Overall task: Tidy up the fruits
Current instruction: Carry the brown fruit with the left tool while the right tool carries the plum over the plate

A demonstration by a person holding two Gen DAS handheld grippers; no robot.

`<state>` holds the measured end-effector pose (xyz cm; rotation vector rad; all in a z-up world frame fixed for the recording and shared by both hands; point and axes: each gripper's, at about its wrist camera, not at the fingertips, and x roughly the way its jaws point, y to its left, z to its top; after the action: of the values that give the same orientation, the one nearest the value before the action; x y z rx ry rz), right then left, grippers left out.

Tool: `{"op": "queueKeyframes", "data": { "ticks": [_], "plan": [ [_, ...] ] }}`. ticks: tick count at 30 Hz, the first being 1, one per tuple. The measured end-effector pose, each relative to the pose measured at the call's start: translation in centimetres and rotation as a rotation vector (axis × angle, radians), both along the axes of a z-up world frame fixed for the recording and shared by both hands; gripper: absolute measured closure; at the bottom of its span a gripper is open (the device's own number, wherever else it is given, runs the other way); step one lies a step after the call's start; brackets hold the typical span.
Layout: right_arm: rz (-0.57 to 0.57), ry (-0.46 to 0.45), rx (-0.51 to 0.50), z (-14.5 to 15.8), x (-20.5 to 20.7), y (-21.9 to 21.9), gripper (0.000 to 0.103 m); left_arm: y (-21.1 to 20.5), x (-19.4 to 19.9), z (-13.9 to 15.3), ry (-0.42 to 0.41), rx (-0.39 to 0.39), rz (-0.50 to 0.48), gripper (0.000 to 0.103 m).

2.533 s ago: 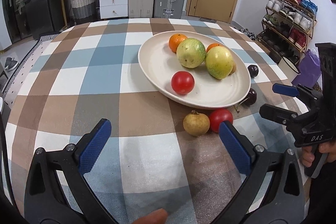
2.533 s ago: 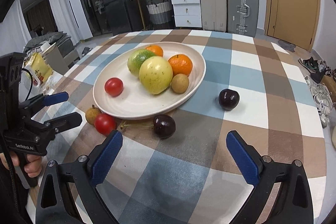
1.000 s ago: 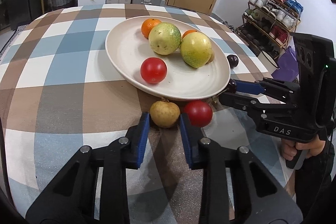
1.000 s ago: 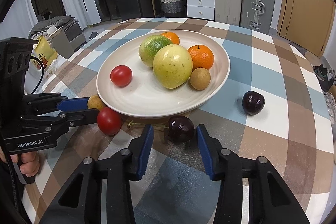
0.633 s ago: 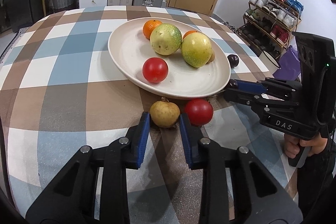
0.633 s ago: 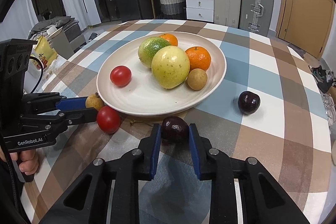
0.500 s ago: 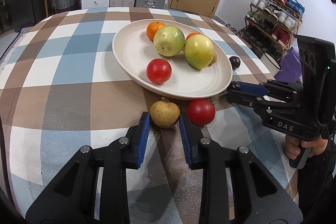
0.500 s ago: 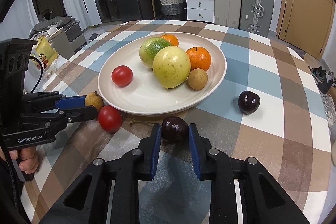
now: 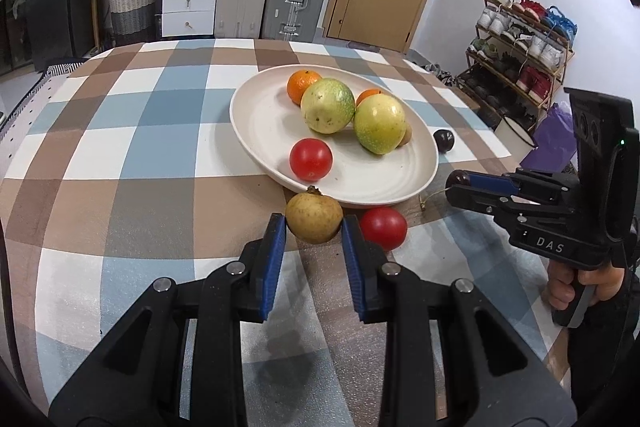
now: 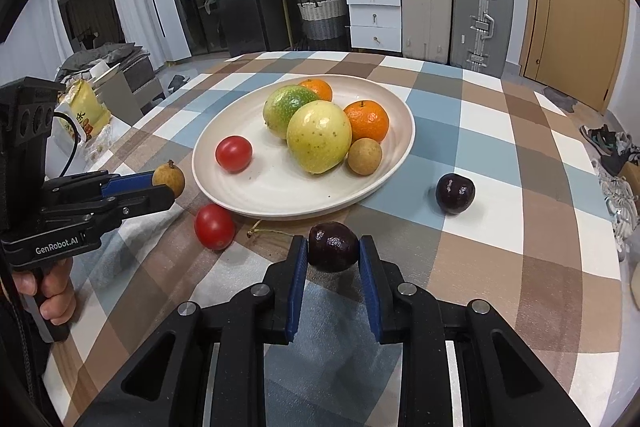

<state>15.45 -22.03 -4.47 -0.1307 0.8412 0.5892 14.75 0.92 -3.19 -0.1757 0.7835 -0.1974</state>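
Observation:
My left gripper is shut on a small tan fruit and holds it just above the table, near the front rim of the white plate. My right gripper is shut on a dark purple fruit, lifted slightly in front of the plate. The plate holds a red tomato, two green-yellow fruits, two oranges and a small tan fruit. A second red tomato and a second dark fruit lie on the checked tablecloth.
The table edge runs close on the right in the left wrist view, with a shoe rack beyond. Suitcases and drawers stand behind the table. A thin stem lies by the plate.
Both grippers closed on their fruits about a second ago and have since lifted them off the table; the tan fruit and the dark fruit now sit higher against the plate rim.

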Motion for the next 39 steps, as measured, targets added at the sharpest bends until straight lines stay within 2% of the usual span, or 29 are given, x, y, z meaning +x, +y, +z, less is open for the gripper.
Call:
{"op": "queueKeyframes", "data": {
  "ticks": [10,19,26,39],
  "plan": [
    [-0.006,-0.045,0.036,1.4,-0.6,-0.8,0.077,0.4,-0.6,1.0,-0.045,-0.006,0.015,0.077],
    [-0.036,-0.100,0.113,3.1,-0.8,-1.9,0.077,-0.2,-1.1,2.4,-0.117,0.058,0.037,0.077],
    [-0.055,-0.130,0.177,4.6,-1.1,-2.3,0.077,-0.8,-1.6,4.4,-0.168,0.066,0.024,0.077],
    [-0.063,-0.116,0.177,6.1,-0.5,-0.2,0.077,-2.2,-0.7,7.7,-0.192,0.084,0.008,0.077]
  ]
}}
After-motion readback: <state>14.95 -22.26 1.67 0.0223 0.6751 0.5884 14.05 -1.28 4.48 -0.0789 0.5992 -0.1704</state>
